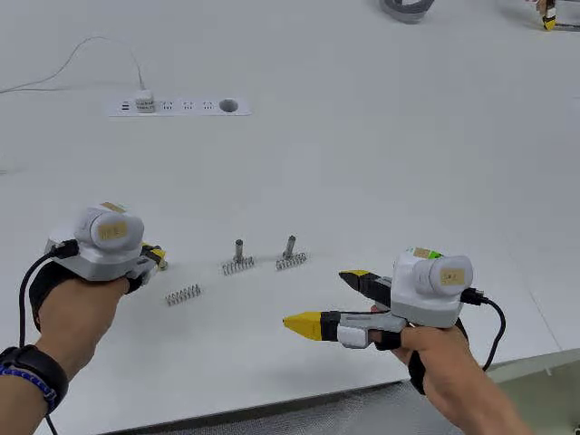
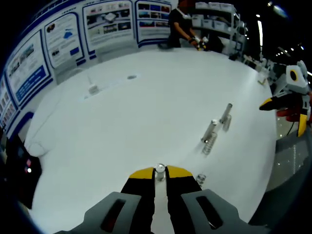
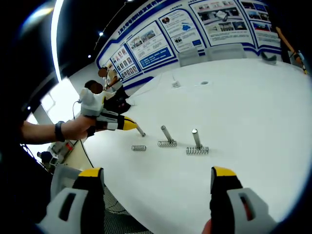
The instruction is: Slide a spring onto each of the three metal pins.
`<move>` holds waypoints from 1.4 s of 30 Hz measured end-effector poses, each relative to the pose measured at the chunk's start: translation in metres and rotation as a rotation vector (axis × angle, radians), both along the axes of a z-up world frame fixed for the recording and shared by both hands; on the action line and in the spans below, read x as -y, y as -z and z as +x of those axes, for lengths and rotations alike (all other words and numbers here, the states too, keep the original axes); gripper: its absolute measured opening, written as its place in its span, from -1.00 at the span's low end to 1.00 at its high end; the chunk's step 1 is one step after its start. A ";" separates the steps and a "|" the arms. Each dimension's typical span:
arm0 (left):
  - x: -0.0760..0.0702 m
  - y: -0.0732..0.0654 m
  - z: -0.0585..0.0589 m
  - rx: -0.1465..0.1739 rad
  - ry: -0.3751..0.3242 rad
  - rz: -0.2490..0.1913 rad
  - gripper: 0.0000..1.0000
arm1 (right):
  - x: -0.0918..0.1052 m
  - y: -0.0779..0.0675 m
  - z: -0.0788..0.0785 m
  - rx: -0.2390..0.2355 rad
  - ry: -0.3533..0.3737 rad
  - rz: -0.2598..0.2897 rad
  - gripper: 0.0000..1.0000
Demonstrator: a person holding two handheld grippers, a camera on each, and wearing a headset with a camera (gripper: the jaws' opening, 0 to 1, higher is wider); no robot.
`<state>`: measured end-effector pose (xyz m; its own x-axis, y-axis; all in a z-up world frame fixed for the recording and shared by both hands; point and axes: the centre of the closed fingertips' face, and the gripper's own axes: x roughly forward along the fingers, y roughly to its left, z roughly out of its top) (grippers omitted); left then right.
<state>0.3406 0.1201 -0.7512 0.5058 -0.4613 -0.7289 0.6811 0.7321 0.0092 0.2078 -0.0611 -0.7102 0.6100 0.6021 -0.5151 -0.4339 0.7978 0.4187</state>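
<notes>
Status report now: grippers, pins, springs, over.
Left gripper shut on one pin. Right gripper open. Three springs lying on table, none threaded. Nothing blocks.

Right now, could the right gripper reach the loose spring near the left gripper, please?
Probably yes. The right gripper is open, and bare table lies between it and the spring. The two standing pins sit further back. The left gripper, shut on a pin, is beside the spring, not over it.

In your left gripper view, just the top of the pin [image 2: 160,171] shows between the jaws, and a spring [image 2: 201,179] beside them is half covered. In your head view, the left gripper [image 1: 156,257] has its tips mostly behind its own housing. A grey ring [image 1: 408,7] is cut by the top edge.
</notes>
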 end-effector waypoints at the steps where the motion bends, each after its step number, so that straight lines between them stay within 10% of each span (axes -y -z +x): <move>1: 0.002 -0.001 0.000 0.001 0.002 -0.003 -0.86 | 0.001 0.000 0.000 0.000 0.000 -0.001 0.83; 42: 0.025 0.004 -0.008 0.008 0.063 -0.005 -0.85 | 0.005 0.003 -0.003 -0.010 0.013 0.003 0.83</move>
<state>0.3330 0.0949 -0.7556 0.4810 -0.4962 -0.7228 0.7259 0.6877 0.0110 0.2043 -0.0666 -0.7137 0.6127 0.5958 -0.5193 -0.4193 0.8020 0.4253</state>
